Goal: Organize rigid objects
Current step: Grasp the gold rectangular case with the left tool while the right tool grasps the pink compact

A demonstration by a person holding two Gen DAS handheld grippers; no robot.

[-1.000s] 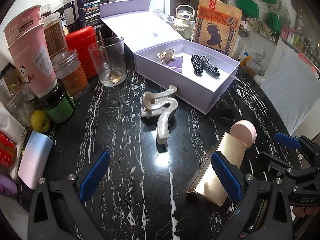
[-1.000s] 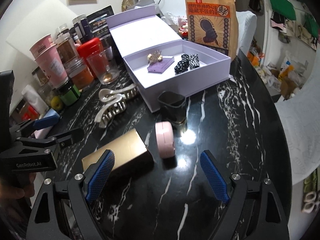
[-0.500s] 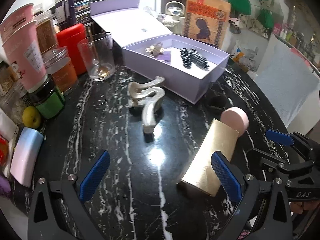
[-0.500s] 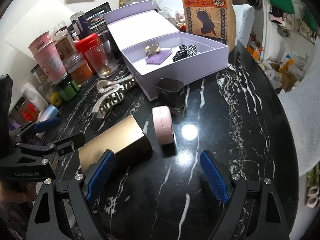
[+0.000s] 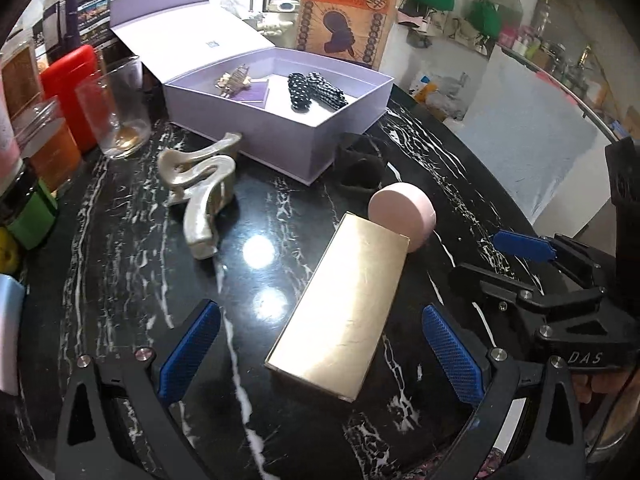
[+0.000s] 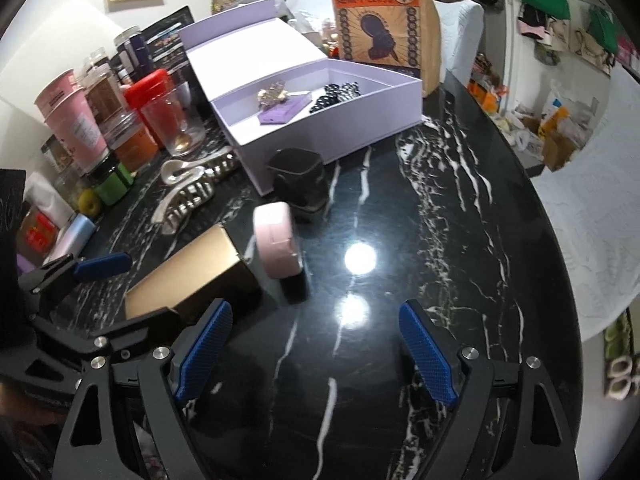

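Black marble tabletop (image 5: pixel 132 264) | gold box (image 5: pixel 344 304) frame centre, between left gripper (image 5: pixel 320 350) wide jaws | right gripper (image 6: pixel 316 352) wide, empty

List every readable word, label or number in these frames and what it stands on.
"DAS": on the black body of the right hand-held gripper, seen in the left wrist view.
Brown paper bag: large printed characters on an orange band, too blurred to read.
Pink cups, jars, lilac box lid logo: print too small to read.
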